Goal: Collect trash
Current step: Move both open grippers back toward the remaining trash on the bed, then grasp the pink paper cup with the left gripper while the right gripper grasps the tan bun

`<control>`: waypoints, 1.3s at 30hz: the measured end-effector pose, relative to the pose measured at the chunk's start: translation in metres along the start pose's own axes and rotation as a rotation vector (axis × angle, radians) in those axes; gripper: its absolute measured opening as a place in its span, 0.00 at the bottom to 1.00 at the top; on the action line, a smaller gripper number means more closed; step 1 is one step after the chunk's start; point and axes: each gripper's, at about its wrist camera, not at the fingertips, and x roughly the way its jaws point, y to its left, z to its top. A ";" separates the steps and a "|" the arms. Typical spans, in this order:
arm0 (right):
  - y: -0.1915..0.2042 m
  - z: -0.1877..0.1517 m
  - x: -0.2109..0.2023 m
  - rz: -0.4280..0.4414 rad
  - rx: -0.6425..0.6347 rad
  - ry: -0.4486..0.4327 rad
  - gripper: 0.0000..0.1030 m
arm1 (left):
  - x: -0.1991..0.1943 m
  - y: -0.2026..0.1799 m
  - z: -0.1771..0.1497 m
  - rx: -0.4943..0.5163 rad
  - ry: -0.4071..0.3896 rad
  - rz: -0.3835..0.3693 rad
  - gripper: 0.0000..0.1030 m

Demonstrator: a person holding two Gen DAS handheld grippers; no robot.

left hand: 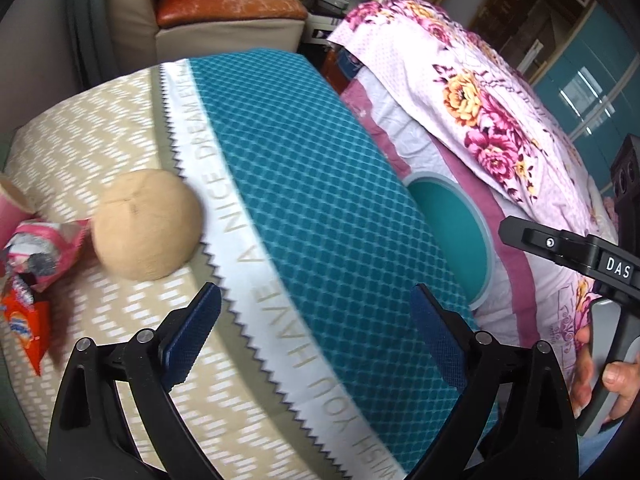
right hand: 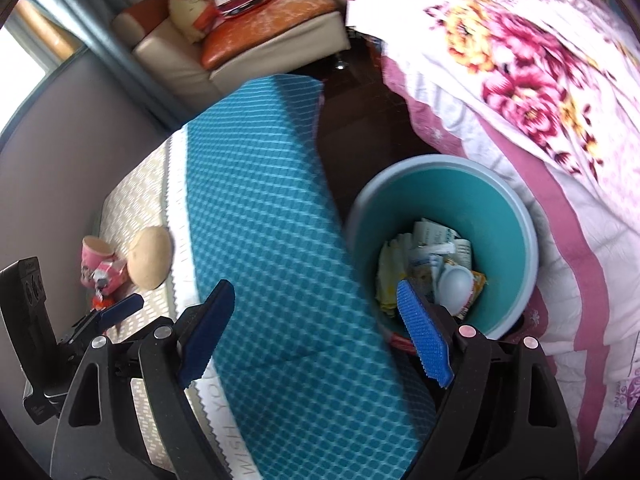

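Note:
On the beige top of the mattress [left hand: 120, 128] lie a tan round ball [left hand: 146, 224], a pink paper cup [left hand: 12, 204], a crumpled pink wrapper [left hand: 48, 252] and an orange wrapper [left hand: 28, 328]. My left gripper [left hand: 316, 336] hangs open over the mattress edge, right of this litter, with nothing between its fingers. My right gripper [right hand: 318, 320] is open and empty too, above the mattress's teal side and next to the teal bin [right hand: 400, 176]. The bin holds several wrappers [right hand: 424, 248] and a white round lid [right hand: 454, 284]. The ball [right hand: 150, 258] and cup [right hand: 94, 250] lie far left of it.
A floral quilt [right hand: 520, 80] covers the bed on the right, close against the bin. A beige and orange sofa [right hand: 248, 36] stands at the back. Dark floor [right hand: 360, 120] shows between mattress and bed. A hand [left hand: 600, 376] grips the right tool's handle.

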 end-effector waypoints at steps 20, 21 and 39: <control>0.189 -0.006 0.079 0.096 -0.417 0.117 0.80 | -0.072 0.193 -0.044 -0.194 -0.062 0.168 0.92; 0.198 -0.008 0.087 0.097 -0.444 0.125 0.80 | -0.074 0.201 -0.046 -0.207 -0.062 0.171 0.92; 0.260 -0.017 0.172 0.038 -0.578 0.200 0.86 | -0.081 0.294 0.013 -0.154 -0.119 0.232 0.92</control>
